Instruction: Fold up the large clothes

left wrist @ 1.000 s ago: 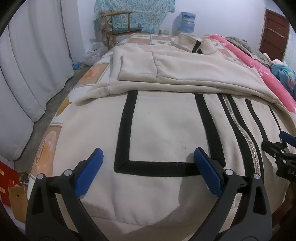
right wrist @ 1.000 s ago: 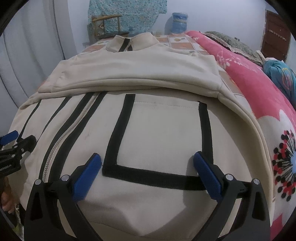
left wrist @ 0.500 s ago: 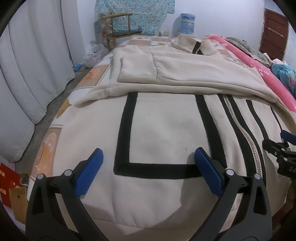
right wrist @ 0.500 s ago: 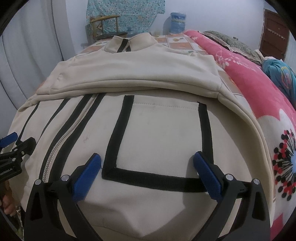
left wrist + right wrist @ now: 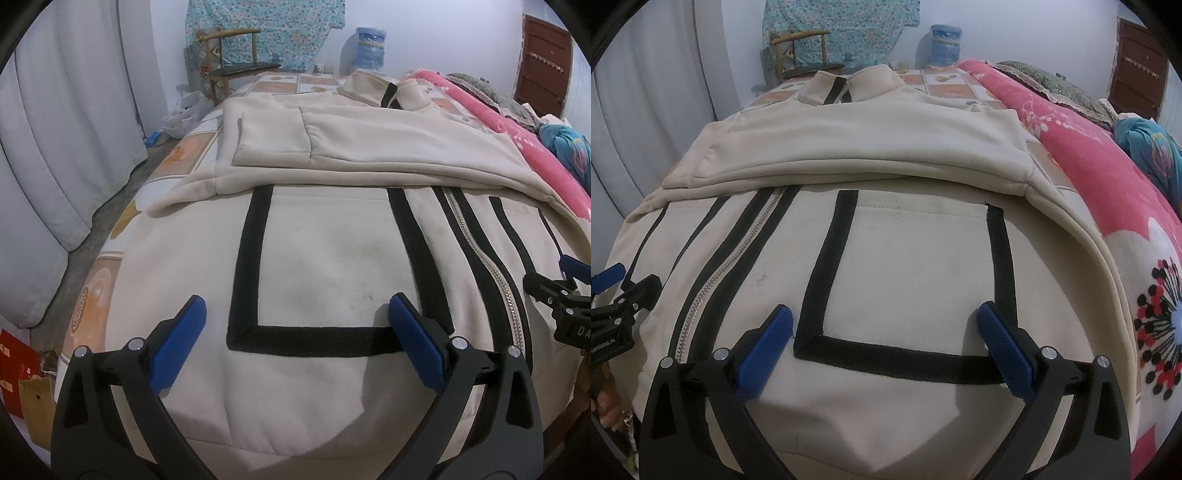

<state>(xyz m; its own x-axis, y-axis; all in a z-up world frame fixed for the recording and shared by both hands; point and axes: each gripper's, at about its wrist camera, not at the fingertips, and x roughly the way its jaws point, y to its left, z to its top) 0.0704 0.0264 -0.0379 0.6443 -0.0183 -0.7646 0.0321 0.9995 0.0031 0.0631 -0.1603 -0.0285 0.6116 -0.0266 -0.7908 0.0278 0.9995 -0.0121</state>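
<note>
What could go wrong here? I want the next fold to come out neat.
1. Both the left gripper and right gripper are open near the jacket hem; uneven grabs would likely skew the fold.
2. Lifting could slide the folded sleeves off.
3. The zipper may snag.

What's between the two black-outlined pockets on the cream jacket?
The silver zipper, flanked by black stripes, runs up the jacket between both pockets; the right wrist view shows it too.

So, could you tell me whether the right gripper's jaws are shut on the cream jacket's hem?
No, the right gripper stands wide open above the cream zip-up fleece jacket, its blue pads apart either side of the black-trimmed pocket.
</note>
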